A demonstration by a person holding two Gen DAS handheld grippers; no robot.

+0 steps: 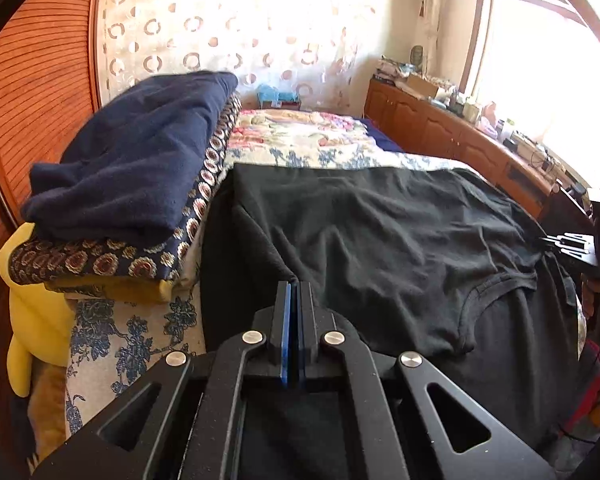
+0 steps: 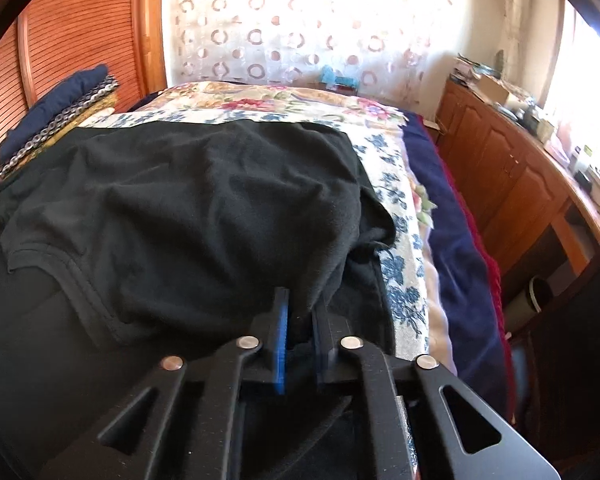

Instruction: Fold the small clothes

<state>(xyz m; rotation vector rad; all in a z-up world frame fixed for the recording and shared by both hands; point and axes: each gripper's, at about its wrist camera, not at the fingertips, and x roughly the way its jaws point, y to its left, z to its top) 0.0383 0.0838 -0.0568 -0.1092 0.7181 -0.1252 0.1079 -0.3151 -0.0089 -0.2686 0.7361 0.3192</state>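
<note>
Both my jaws, left gripper [image 1: 295, 286] and right gripper [image 2: 300, 300], pinch the near edge of the black cotton T-shirt [image 1: 380, 232] spread across the floral bed [image 1: 324, 152]'s near end, folding barely started.

My black cotton T-shirt [image 2: 204, 208] covers most of the floral bedspread [image 2: 400, 240] & runs off the near edge in both views. Its pinched edge hides my right gripper [image 2: 300, 320] pad tips. Far right, clutter on the long wooden sideboard [image 1: 432, 128] too small & washed out by window [image 1: 548, 72] glare to ID.
</note>
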